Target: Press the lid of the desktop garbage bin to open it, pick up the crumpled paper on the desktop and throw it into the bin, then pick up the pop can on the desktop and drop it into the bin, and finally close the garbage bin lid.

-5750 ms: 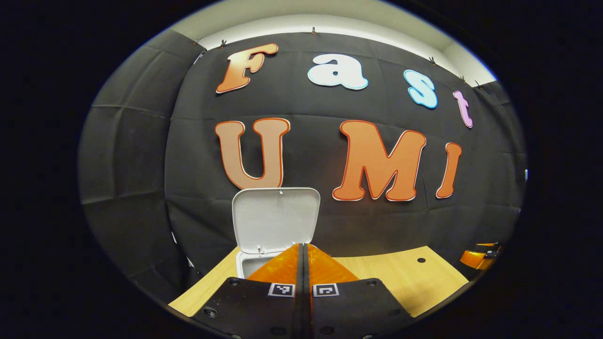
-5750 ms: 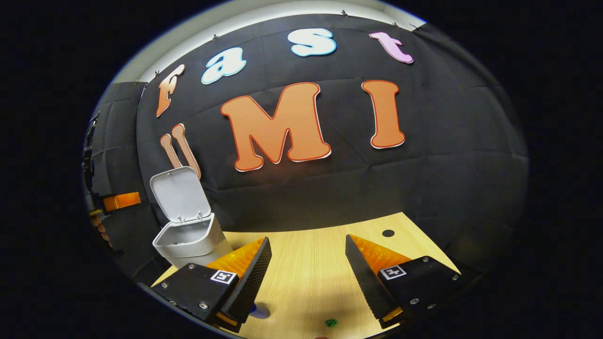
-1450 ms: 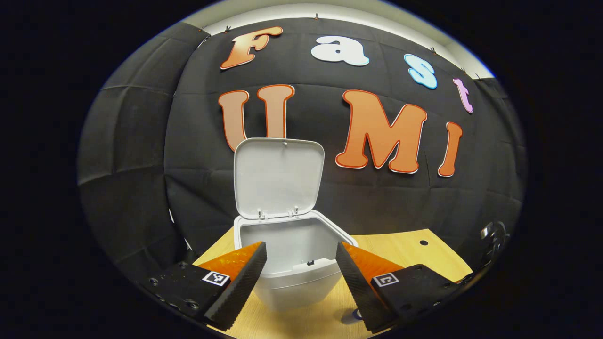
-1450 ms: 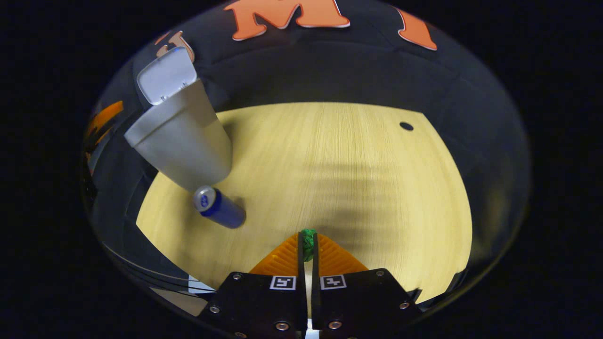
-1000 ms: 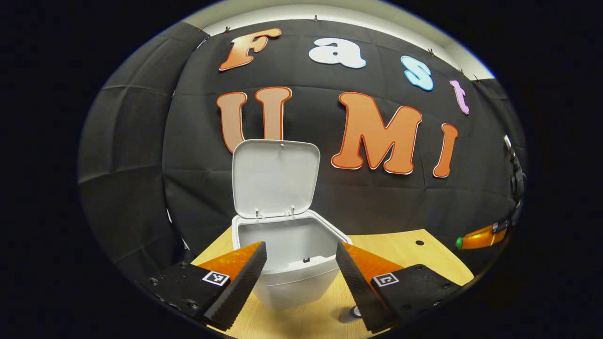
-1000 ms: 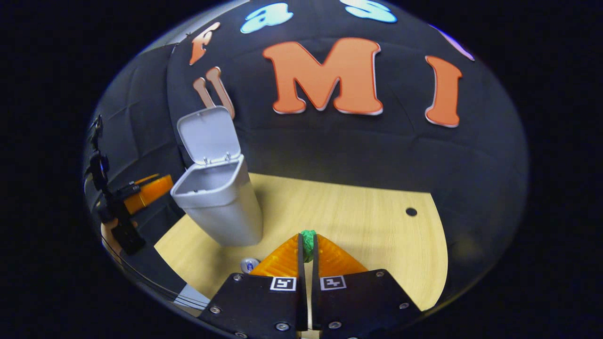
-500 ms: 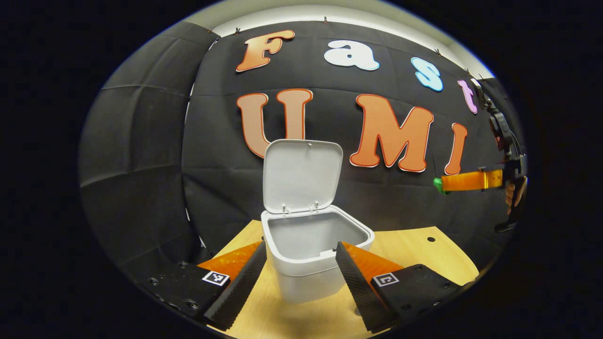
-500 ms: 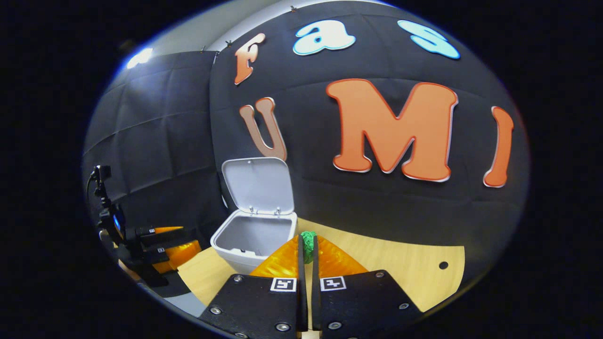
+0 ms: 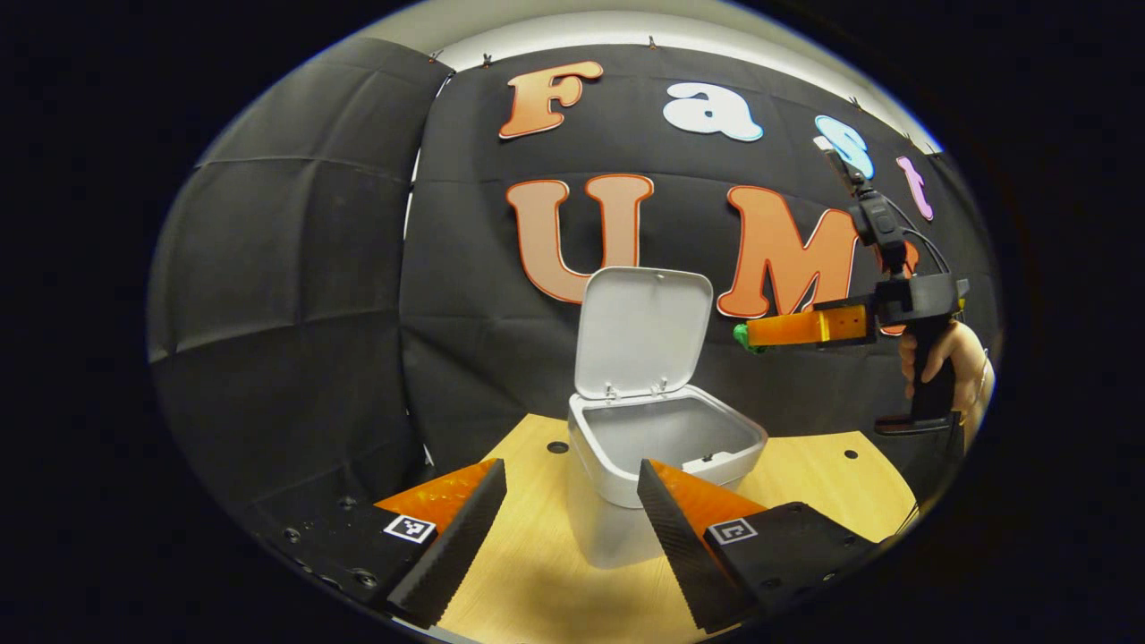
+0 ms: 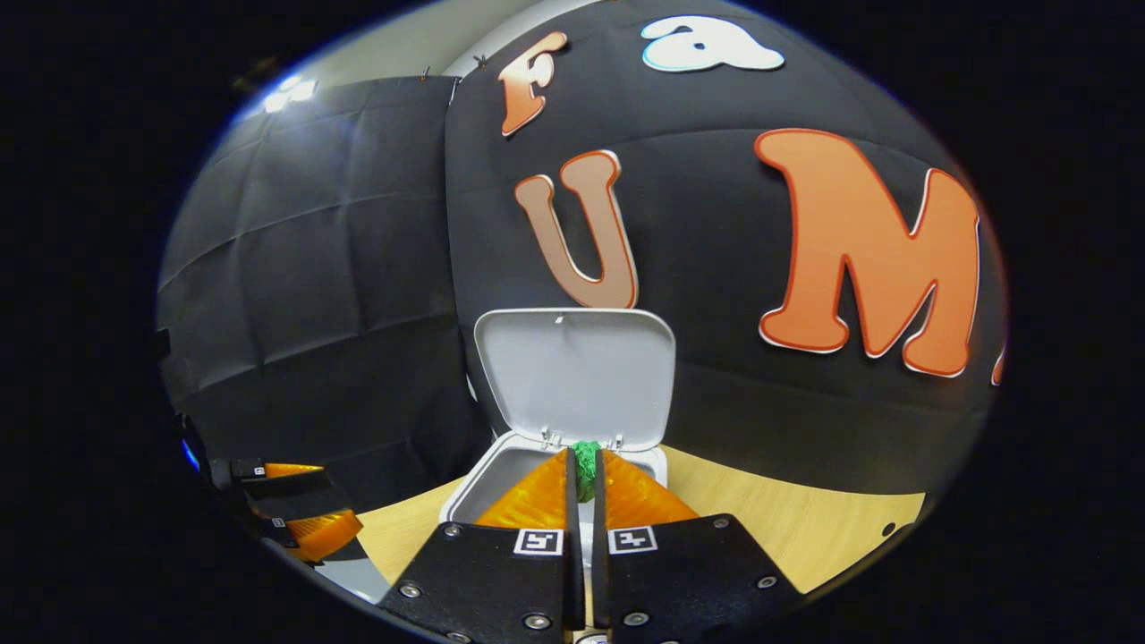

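Observation:
The white desktop bin stands on the wooden table with its lid hinged upright. My left gripper is open, its fingers on either side of the bin's front, low over the table. In the left gripper view my right gripper, held by a hand, hovers above the bin's right side with green crumpled paper at its tip. In the right gripper view my right gripper is shut on the green paper, above the bin's opening, facing the lid.
The wooden table has small round holes, one left of the bin and one at the right. Black cloth walls close the back and left. The left gripper shows at the lower left of the right gripper view.
My right gripper has carried the green paper leftward and now sits over the bin's opening. The left gripper has shifted left, so the bin appears further right between its open fingers.

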{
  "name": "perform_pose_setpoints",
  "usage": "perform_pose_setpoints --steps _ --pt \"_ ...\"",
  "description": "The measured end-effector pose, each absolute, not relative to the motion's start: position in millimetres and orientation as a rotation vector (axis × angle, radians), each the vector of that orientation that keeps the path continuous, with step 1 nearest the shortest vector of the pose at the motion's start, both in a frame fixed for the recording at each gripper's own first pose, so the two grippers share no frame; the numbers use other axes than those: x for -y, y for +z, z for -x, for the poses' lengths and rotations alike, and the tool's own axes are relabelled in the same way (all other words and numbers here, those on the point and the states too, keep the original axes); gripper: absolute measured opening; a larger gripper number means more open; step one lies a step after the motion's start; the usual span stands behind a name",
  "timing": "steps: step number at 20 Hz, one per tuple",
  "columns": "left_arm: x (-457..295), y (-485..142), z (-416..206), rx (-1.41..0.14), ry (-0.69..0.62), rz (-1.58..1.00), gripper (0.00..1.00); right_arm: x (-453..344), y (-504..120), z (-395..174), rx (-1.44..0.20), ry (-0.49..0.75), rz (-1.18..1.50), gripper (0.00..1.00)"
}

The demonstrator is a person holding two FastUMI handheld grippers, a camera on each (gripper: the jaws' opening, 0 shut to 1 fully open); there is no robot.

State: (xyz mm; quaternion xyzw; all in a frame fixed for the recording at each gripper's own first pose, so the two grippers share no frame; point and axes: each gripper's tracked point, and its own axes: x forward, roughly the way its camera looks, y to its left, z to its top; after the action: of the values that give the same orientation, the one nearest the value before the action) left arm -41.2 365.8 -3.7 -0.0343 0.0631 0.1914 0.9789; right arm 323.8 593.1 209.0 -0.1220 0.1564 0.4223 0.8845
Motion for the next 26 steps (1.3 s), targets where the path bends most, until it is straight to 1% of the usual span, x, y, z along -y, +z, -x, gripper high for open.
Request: perform_pose_setpoints --steps 6,8,12,15,16,17,20,26 --pt "-385 -11 51 -0.137 0.428 0.079 0.94 -616 175 -325 -0.345 0.883 0.369 0.05" --pt "-389 -12 53 -0.139 0.432 0.081 0.94 -621 172 -323 -0.351 0.892 0.364 0.08" --pt "-390 -13 51 -0.139 0.432 0.085 0.94 -624 169 -319 -0.356 0.9 0.374 0.23" --pt "-388 -7 48 -0.132 0.425 0.08 0.94 -621 168 -321 -0.318 0.89 0.413 0.74" --pt "-387 -8 47 -0.13 0.422 0.082 0.94 -623 167 -318 -0.325 0.905 0.399 0.91" --pt "-386 -6 44 -0.129 0.42 0.085 0.94 -626 166 -315 -0.338 0.918 0.375 0.95" --pt "-381 -7 40 -0.128 0.409 0.092 0.94 -617 178 -311 -0.331 0.927 0.315 0.95" --pt "-354 0 17 -0.12 0.346 0.082 0.94 -561 210 -308 -0.288 0.862 0.243 0.95"
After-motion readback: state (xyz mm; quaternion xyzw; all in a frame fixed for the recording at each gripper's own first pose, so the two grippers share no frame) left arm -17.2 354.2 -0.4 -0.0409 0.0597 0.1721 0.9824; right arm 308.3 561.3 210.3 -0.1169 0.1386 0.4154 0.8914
